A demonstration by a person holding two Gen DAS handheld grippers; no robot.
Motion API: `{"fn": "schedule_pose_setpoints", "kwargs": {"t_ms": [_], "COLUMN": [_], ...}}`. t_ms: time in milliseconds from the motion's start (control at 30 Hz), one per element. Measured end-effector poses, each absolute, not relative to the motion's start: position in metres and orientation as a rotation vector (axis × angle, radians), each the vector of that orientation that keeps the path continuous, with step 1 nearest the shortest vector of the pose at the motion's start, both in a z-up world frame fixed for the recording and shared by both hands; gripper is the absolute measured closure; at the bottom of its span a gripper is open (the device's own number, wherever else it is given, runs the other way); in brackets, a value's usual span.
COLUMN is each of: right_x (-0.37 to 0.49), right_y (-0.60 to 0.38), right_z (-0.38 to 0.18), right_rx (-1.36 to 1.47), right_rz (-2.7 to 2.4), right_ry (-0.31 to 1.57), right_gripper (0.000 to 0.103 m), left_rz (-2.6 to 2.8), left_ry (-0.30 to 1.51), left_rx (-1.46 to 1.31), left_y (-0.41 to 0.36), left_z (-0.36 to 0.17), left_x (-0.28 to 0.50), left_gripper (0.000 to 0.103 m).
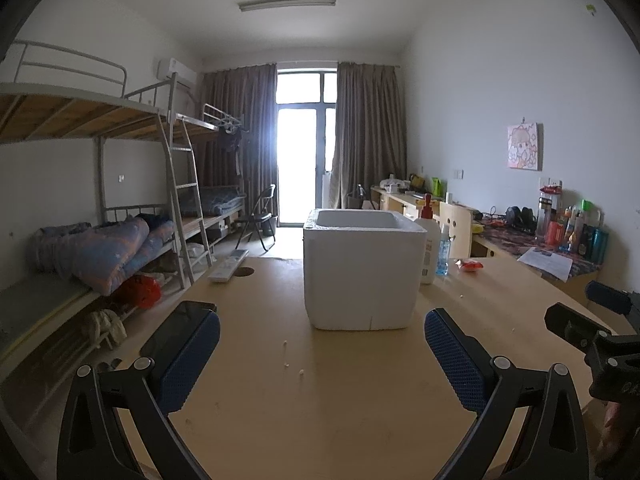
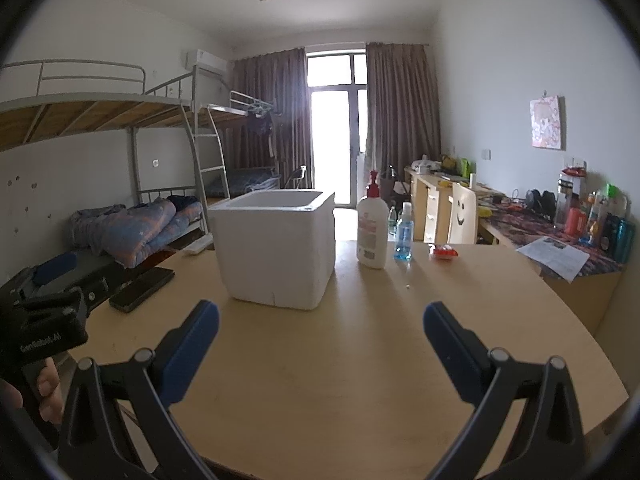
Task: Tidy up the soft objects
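Item: white foam box [image 1: 362, 272], sitting open-topped at mid-table [image 2: 360, 380], likely the bin for soft objects; none are showing on the table.

Left gripper [image 1: 322, 354] and right gripper [image 2: 320, 344]: both hovering near the box, jaws spread wide, carrying nothing.

Far right: pump lotion bottle [image 2: 372, 232], label unreadable; blue sanitizer bottle [image 2: 403, 236]; red snack packet [image 2: 443, 252].

Left: black phone [image 2: 142, 283]. Gripper body lettering is reading "GenRobot.AI".

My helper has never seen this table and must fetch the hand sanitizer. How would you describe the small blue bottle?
On the round wooden table, look right of the white foam box. Two bottles stand there: the small bottle is right of the tall white pump bottle. It alone is clear, with blue liquid.
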State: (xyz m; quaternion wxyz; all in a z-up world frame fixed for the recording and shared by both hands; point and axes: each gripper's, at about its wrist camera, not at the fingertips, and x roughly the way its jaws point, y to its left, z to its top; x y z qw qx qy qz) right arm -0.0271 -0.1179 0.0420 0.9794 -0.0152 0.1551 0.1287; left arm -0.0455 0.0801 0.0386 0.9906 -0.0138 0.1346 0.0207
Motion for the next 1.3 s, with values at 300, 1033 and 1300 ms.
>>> {"fn": "schedule_pose_setpoints", "kwargs": {"t_ms": [300,1033,1300], "right_x": [-0.034,-0.033,-0.031], "right_y": [-0.123,-0.120,-0.119], "right_z": [0.032,0.032,0.031], "right_rx": [0.005,-0.011,-0.016], "right_rz": [0.240,0.254,0.258], "right_ry": [0.280,0.289,0.297], "right_gripper": [0.000,0.000,0.000], "left_rz": [0.056,0.046,0.046], "left_ry": [0.248,0.258,0.257], "left_rx": [-0.051,-0.029,-0.028], "left_y": [0.089,0.089,0.090], "left_z": [0.030,0.030,0.030], "left_x": [-0.052,-0.050,-0.050], "left_gripper": [0.001,0.001,0.001]}}
